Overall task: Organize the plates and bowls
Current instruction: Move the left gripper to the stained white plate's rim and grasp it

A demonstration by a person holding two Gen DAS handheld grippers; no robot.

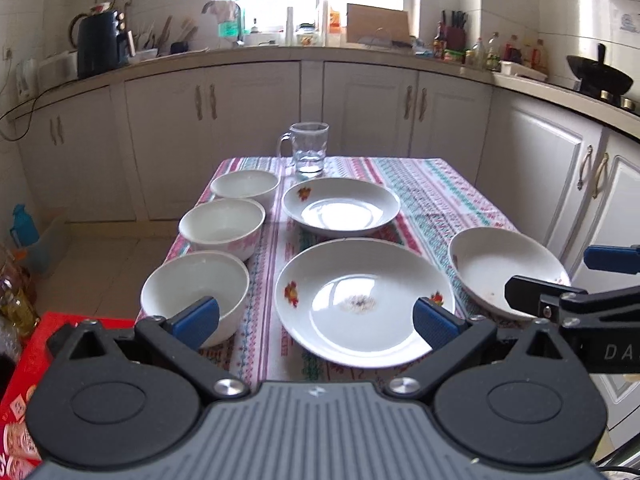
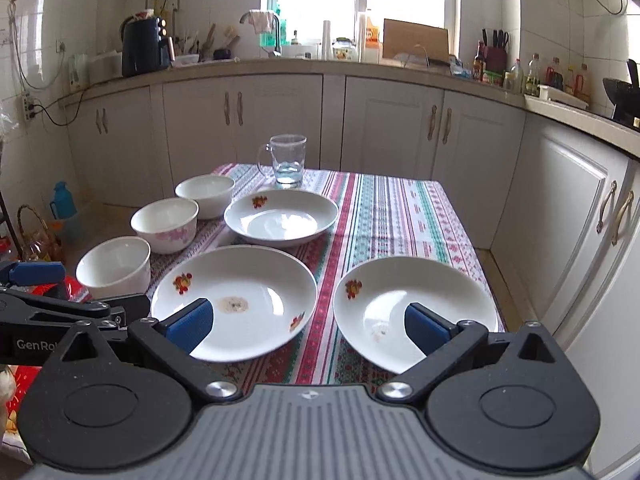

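Holding both tools low at the near edge of the table, you have each pair of blue pads spread wide with nothing between them. Your left gripper (image 1: 316, 318) frames the near plate (image 1: 362, 300) in the lower middle of its view: one pad sits in front of the nearest bowl (image 1: 196, 290) at lower left, the other in front of that plate's right rim. Your right gripper (image 2: 306, 322) has one pad in front of that same plate and the other in front of the right-hand plate (image 2: 414, 308) at lower right of its view (whether any pad actually touches china cannot be told from these angles).

Further out, a third plate (image 1: 340, 208) lies in the middle of the frame, beyond the near one. Two more bowls run up the left side: a pink-patterned bowl (image 1: 222, 226), then a plain far bowl (image 1: 245, 185), each close beside the next. All six pieces sit separately on the striped tablecloth (image 1: 436, 196), none stacked. The near plate shows a brownish smear at its centre, and the right-hand plate has small specks inside. A clear glass mug (image 1: 308, 146) stands upright at the table's far edge, upper middle of the frame.
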